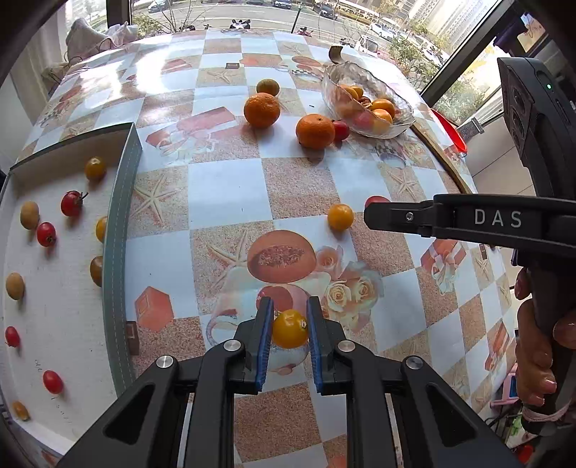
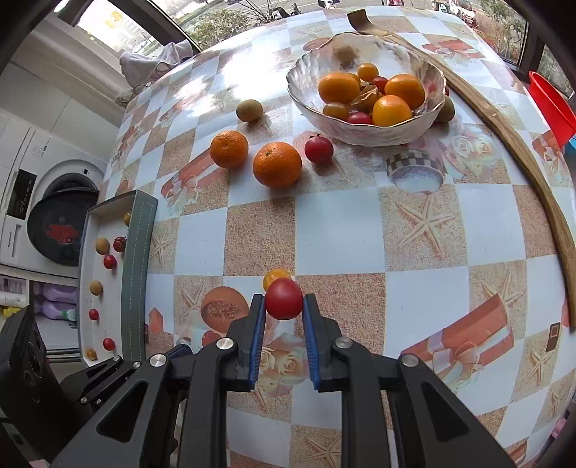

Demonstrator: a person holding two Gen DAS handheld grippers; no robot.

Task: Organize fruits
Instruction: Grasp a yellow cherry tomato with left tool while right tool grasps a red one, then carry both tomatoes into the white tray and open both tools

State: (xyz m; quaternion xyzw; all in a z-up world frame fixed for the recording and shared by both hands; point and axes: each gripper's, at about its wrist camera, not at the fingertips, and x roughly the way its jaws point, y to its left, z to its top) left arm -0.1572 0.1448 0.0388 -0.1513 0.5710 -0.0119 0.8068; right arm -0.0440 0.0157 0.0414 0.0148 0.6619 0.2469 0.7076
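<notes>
windows [image 1: 360,14]: street and parked cars beyond my tabletop [image 2: 338,237] | light: bright daylight | left: white washing machine [image 2: 46,212] | cloth: checked, starfish print

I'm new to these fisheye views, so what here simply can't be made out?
- Left wrist view: the tray runs off the left edge; its wall half hides two fruits.
- Left wrist view: a red fruit sits mostly behind the right gripper.
- Right wrist view: fruit deep in the glass bowl is covered by the oranges on top.

Bright daylight from windows [image 1: 363,21] beyond the table [image 1: 230,194], glare patch on far tablecloth, soft short fruit shadows, strong fisheye bending and dark corners, sharp focus.
</notes>
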